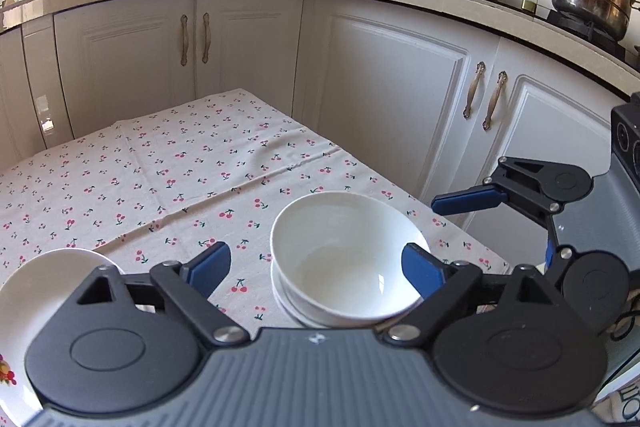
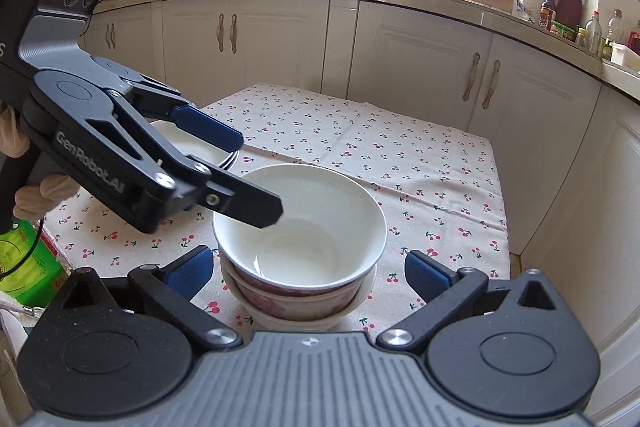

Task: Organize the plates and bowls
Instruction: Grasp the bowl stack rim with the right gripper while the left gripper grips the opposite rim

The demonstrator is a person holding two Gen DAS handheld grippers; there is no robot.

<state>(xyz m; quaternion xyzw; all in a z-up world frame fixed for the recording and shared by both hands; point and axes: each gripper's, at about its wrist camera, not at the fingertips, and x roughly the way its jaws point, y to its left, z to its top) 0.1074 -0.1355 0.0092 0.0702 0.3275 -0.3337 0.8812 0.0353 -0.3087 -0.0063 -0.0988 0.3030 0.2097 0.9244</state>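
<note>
My right gripper [image 2: 308, 269] spread wide, pads clear either side of the stacked bowls [image 2: 300, 227], gripping nothing. My left gripper [image 1: 318, 267] also released; one finger [image 2: 248, 201] hangs over the top bowl's rim, and I cannot tell if it touches. Stack sits on the cherry-print tablecloth [image 2: 400, 155]. Plates [image 2: 200, 151] just beyond, left. Cabinets [image 2: 420, 67] behind.

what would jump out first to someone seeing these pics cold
The stack of bowls at the near edge of the cherry-print tablecloth, white bowl on top. Both claws hang open around it: the right claw straddling the stack, the left claw reaching over its rim.
</note>
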